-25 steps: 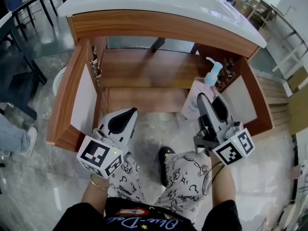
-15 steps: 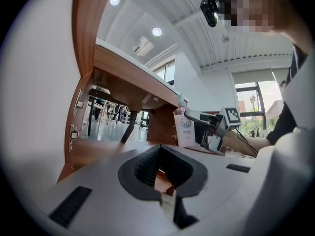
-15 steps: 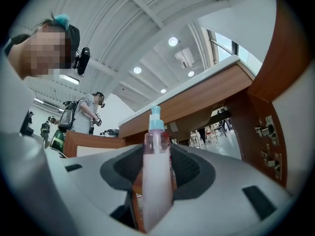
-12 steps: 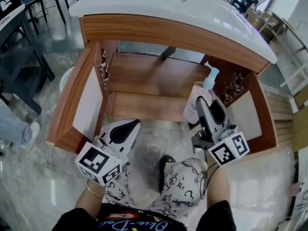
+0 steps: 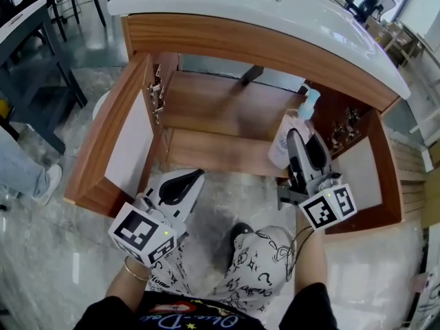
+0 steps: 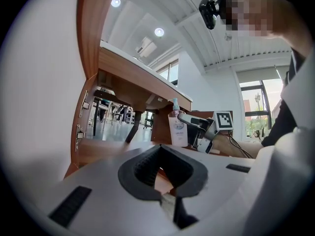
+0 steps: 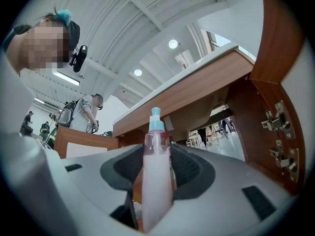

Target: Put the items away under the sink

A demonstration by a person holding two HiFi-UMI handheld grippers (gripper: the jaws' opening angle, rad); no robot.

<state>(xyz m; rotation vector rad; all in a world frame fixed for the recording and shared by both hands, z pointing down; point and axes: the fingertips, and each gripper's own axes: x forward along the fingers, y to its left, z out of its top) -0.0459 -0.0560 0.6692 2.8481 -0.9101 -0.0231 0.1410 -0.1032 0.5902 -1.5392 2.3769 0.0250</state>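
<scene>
Nearest you, your knees in patterned trousers sit over the marbled floor. Your left gripper hovers low in front of the cabinet's open left door. Its jaws are brought together with nothing between them, and the dark pads leave only a small hollow. Your right gripper reaches further in, jaws clamped on the body of the pink pump bottle, which stands upright with its blue pump head on top. The bottle is at the front right of the open cabinet, just inside the right door. Whether its base touches the cabinet floor is hard to tell, since your gripper covers it. Beyond, a dark drain pipe slants down at the back, under the white counter.
</scene>
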